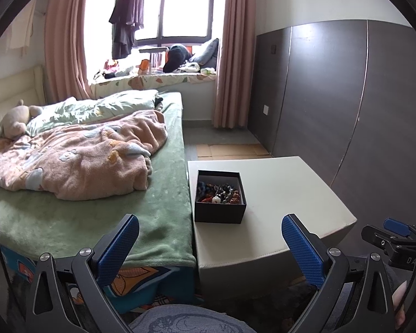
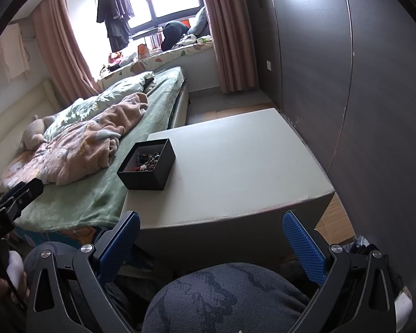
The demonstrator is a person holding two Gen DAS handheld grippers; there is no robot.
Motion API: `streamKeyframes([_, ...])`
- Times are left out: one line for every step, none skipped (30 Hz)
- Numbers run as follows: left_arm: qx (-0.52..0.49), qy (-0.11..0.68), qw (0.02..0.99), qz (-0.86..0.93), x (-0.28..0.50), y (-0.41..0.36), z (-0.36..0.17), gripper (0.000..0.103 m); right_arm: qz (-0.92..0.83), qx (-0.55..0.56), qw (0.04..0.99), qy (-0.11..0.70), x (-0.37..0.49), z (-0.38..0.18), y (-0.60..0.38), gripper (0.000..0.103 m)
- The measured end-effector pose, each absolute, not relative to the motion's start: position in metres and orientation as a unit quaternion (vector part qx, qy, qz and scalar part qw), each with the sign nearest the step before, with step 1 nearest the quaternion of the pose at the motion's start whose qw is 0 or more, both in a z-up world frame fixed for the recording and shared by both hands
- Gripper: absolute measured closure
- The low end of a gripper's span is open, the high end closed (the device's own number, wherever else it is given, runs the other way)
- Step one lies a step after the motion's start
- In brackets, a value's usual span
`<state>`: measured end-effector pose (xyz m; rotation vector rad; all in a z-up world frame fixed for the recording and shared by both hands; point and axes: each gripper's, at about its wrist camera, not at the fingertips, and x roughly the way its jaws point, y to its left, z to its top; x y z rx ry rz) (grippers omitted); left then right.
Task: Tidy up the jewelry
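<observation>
A black open box (image 1: 220, 211) holding a tangle of beaded jewelry (image 1: 218, 193) stands at the left side of a pale square table (image 1: 277, 194). The same black box (image 2: 148, 174) and its beads (image 2: 148, 162) show in the right wrist view, on the table (image 2: 235, 172). My left gripper (image 1: 210, 244) hangs open in front of the table's near edge, short of the box, nothing between its blue pads (image 1: 302, 252). My right gripper (image 2: 211, 238) is also open and empty, held low before the table's front edge, above a person's knee (image 2: 224, 299).
A bed (image 1: 97, 216) with a green cover and a pink blanket (image 1: 77, 161) runs along the table's left side. Dark wardrobe panels (image 1: 360, 105) stand to the right. Cardboard (image 2: 335, 222) lies on the floor by the table. A cluttered window seat (image 1: 152, 75) is far back.
</observation>
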<state>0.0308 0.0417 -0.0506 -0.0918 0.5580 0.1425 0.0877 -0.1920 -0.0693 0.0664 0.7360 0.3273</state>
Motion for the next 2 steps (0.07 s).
streamKeyframes([-0.046,0.277,0.957,0.07,0.0317,0.0423,-0.0512,0.0,0.159,0.032,0.92,0.358,0.0883,-0.0693,-0.1925,0.0])
streamKeyframes([-0.046,0.28,0.956,0.071,0.0327,0.0433,-0.0514,0.001,0.159,0.032,0.92,0.358,0.088,-0.0693,-0.1923,0.0])
